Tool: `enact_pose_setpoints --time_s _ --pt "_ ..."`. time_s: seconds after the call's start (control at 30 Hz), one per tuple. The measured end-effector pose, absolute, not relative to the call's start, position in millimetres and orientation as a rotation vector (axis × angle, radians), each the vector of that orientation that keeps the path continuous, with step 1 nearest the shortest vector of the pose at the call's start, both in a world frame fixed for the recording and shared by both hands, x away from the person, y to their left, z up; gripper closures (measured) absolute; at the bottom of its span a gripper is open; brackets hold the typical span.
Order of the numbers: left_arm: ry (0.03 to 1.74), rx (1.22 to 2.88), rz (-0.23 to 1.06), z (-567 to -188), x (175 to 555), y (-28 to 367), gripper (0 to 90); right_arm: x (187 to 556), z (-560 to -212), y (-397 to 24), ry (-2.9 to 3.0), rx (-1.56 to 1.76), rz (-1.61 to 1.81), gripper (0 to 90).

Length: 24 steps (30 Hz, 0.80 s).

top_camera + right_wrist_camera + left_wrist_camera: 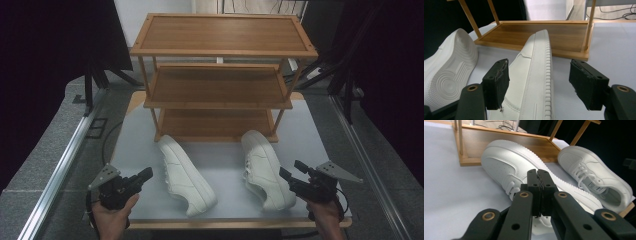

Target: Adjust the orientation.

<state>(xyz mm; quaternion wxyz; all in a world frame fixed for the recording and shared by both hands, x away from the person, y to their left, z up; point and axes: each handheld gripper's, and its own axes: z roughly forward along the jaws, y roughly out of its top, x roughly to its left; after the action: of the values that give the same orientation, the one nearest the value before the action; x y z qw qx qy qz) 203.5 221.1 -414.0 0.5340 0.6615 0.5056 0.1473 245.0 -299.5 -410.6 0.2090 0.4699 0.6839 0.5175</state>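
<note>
Two white sneakers lie on the grey worktop (125,150) in front of the empty three-tier wooden rack (220,75), both tipped on their sides, heels toward the person.

Right gripper (295,171): fingers (499,82) spread wide. In the right gripper view they straddle the heel end of the right sneaker (265,167), apart from it on both sides. Looks like a pre-grasp line-up.

Left gripper (142,176): fingers (534,182) pressed together, empty, just beside the left sneaker (185,175), pointing at its laces. Not touching, as far as I can tell.

Risks from here, my read:
- The right sneaker lies on its side, so closing the fingers would bite across sole edge and upper. The upper looks soft, so it may collapse and the sneaker could twist or slip out on the lift.
- Grip sits at the heel, so the toe will likely droop and could clip the bottom shelf lip (529,48) going in.
- Rack posts (590,22) stand close to the approach line; wide-open fingers could snag one and shove the light rack.
- The left gripper needs to open before it can take anything; pushing in as it is would just slide the left sneaker.
</note>
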Motion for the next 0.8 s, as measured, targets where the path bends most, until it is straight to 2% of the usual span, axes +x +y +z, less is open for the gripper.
enact_pose_setpoints --time_s 0.37,0.8 --pt "1.237 1.629 0.291 -444 179 213 90.0 244 -410 -305 1.881 1.342 1.442 32.8" --pt "1.183 1.735 0.197 -466 171 175 90.0 245 -411 -304 1.874 1.359 1.422 32.7"
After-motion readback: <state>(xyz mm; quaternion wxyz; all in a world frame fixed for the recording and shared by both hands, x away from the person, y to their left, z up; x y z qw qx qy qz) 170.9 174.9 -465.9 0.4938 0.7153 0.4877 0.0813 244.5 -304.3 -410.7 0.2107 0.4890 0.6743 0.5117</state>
